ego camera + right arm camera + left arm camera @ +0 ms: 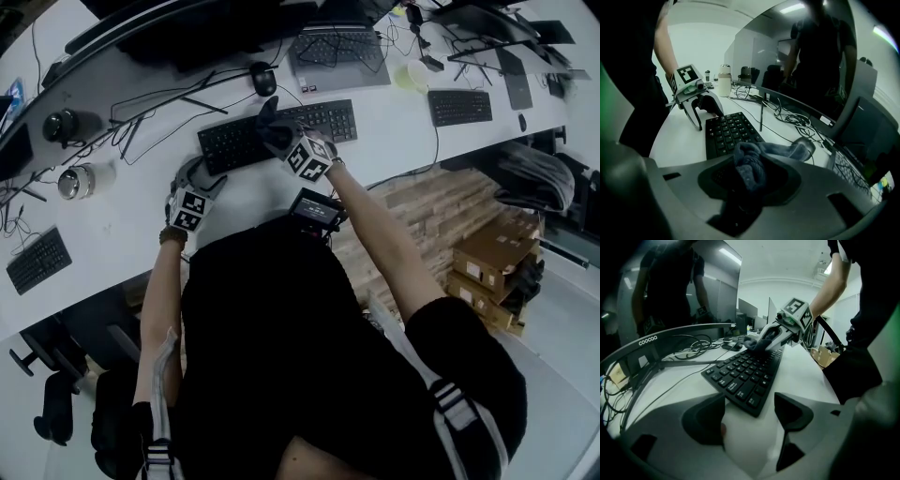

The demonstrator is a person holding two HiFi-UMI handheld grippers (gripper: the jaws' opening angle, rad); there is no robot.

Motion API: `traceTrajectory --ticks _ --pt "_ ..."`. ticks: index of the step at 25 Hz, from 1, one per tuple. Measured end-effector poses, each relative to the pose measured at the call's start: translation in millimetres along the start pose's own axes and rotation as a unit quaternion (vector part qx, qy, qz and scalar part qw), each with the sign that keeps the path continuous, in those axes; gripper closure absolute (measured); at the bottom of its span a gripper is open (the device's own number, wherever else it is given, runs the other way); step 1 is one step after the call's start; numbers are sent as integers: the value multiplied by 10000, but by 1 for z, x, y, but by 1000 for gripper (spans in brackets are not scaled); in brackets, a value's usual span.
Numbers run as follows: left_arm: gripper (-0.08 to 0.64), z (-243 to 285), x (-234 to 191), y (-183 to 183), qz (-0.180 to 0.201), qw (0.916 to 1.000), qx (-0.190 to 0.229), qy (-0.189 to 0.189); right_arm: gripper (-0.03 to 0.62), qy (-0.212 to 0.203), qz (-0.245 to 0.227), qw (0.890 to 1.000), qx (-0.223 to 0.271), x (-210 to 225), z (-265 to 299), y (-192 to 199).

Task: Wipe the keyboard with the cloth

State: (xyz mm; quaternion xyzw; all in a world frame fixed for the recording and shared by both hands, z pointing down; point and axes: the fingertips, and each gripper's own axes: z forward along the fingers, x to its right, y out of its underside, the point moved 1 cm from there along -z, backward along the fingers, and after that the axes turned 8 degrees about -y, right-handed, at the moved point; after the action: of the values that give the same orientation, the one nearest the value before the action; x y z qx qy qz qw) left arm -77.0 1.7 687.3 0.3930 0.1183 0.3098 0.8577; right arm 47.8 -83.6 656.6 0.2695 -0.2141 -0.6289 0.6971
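Head view: the right claw [281, 141] rests the cloth [270, 127] on the keyboard [234, 142], at 12 o'clock from the person. The left claw [200, 178] is at the keyboard's 8 o'clock.
Left gripper view: the jaws are apart with nothing between them. The keyboard [745, 376] is at 12 o'clock.
Right gripper view: the jaws are clamped on the cloth [750, 164]. The keyboard [726, 133] is at 11 o'clock.

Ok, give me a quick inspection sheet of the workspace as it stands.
Surface: white desk, curved.
Job's things: black keyboard flat on the desk; dark cloth bunched on its keys.
Clutter: mouse, laptop, spare keyboard.
Grippers: right gripper shut on the cloth; left gripper open and empty, at the keyboard's left end.
Cables: loose cables behind the keyboard.
Surroundings: cardboard boxes on the floor.
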Motion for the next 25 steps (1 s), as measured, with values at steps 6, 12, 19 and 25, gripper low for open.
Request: traceTrajectory --ticks 6,12,19,25 --pt "235 3 -1 3 23 10000 31 -10 465 -142 -174 9997 34 -6 9 -11" --pt "235 4 3 1 40 10000 57 -37 465 -342 -354 9988 -75 -12 15 -17" --pt "242 3 1 -2 104 9998 64 -154 465 -494 -642 9967 -91 -19 23 -27" --pt "242 2 -2 -1 192 9995 73 -234 465 -648 -830 9944 -78 -24 34 -40"
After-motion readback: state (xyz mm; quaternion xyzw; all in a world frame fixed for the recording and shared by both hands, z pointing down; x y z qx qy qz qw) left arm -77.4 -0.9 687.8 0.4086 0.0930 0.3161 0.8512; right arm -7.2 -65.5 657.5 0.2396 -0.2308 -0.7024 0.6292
